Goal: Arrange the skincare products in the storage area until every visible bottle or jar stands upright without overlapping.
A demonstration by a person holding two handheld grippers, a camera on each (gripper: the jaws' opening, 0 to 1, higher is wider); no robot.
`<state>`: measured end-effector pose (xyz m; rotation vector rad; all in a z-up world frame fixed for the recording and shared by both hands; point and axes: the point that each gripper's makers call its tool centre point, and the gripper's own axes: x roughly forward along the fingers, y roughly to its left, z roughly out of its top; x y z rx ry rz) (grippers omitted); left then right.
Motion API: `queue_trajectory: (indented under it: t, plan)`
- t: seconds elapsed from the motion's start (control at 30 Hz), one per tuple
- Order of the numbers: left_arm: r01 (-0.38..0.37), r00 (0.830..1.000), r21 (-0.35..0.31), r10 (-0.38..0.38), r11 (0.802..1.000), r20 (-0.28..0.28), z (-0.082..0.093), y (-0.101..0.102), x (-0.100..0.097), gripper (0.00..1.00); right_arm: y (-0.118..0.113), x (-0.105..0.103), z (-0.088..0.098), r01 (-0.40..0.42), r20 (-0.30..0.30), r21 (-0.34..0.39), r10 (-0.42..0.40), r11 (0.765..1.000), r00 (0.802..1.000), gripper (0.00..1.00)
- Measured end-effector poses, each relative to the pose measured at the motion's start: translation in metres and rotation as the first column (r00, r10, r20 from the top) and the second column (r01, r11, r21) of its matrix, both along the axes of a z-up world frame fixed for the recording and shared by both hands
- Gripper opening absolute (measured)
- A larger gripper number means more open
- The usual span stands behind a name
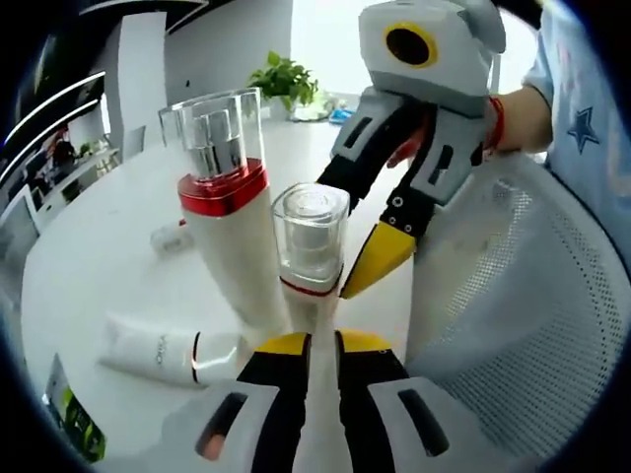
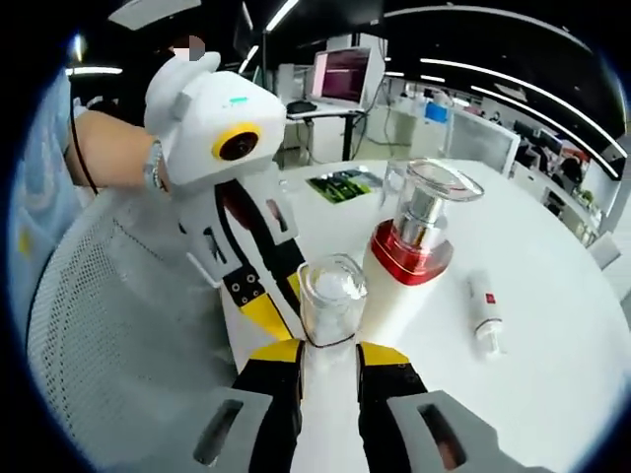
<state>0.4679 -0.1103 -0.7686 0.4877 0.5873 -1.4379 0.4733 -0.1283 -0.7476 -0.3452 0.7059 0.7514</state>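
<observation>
A: In the left gripper view, the left gripper [image 1: 322, 345] clamps the small bottle [image 1: 310, 258], upright beside the tall bottle [image 1: 229, 212] near the table's [image 1: 89, 266] middle; a tube [image 1: 168, 353] lies flat.

B: In the right gripper view, the right gripper [image 2: 329, 352] pinches the same small bottle [image 2: 331, 301]. A little tube [image 2: 485, 312] lies flat toward the table's [image 2: 552, 276] edge; both tubes likely remain.

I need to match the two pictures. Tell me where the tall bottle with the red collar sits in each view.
Left gripper view: the tall red-collared bottle stands left of centre, beside the smaller clear-capped bottle.
Right gripper view: it stands right of centre, behind that smaller bottle.
Shared landmark: the white mesh basket.
</observation>
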Motion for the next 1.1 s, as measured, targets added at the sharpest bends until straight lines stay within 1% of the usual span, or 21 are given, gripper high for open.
queue_trajectory:
  t: [0.1, 0.17, 0.27, 0.4, 0.5, 0.57, 0.73, 0.8, 0.9, 1.1]
  plan:
    - [0.003, 1.0, 0.002, -0.003, 1.0, 0.009, 0.0, -0.001, 0.0, 0.11, -0.001, 0.0, 0.0, 0.002, 0.005, -0.004, -0.002, 1.0, 1.0, 0.07]
    - [0.0, 1.0, -0.001, 0.0, 1.0, 0.013, 0.0, -0.001, 0.001, 0.11, 0.0, -0.001, 0.0, -0.002, 0.009, -0.009, 0.002, 1.0, 1.0, 0.05]
    - [-0.017, 1.0, -0.009, 0.017, 1.0, 0.023, 0.002, -0.001, 0.005, 0.13, 0.002, -0.001, 0.0, -0.003, 0.005, -0.001, 0.003, 1.0, 1.0, 0.06]
    - [-0.045, 0.998, -0.027, 0.046, 0.999, 0.039, 0.006, -0.002, 0.013, 0.14, 0.002, -0.001, -0.001, -0.007, 0.006, -0.013, 0.007, 1.0, 1.0, 0.05]
    - [-0.05, 0.998, -0.036, 0.052, 0.998, 0.033, 0.007, -0.002, 0.014, 0.15, 0.003, -0.002, -0.001, -0.013, 0.006, -0.014, 0.013, 1.0, 1.0, 0.04]
    - [-0.051, 0.998, -0.03, 0.052, 0.998, 0.031, 0.006, -0.002, 0.013, 0.16, 0.003, -0.003, -0.001, -0.014, 0.005, -0.014, 0.014, 1.0, 1.0, 0.03]
    - [-0.048, 0.998, -0.021, 0.049, 0.999, 0.048, 0.003, -0.004, 0.014, 0.17, 0.002, -0.003, -0.003, -0.018, 0.007, -0.031, 0.019, 0.999, 1.0, 0.03]
    - [-0.046, 0.997, -0.016, 0.047, 0.999, 0.061, 0.002, -0.005, 0.014, 0.17, 0.002, -0.002, -0.003, -0.012, 0.005, -0.028, 0.013, 1.0, 1.0, 0.03]
    - [-0.045, 0.997, -0.009, 0.045, 0.999, 0.061, 0.001, -0.004, 0.014, 0.16, 0.001, -0.001, -0.002, 0.0, 0.004, -0.019, 0.0, 1.0, 1.0, 0.03]
    - [-0.045, 0.997, -0.008, 0.045, 0.999, 0.068, 0.0, -0.004, 0.015, 0.16, 0.001, -0.001, -0.003, -0.001, 0.0, -0.013, 0.001, 1.0, 1.0, 0.03]
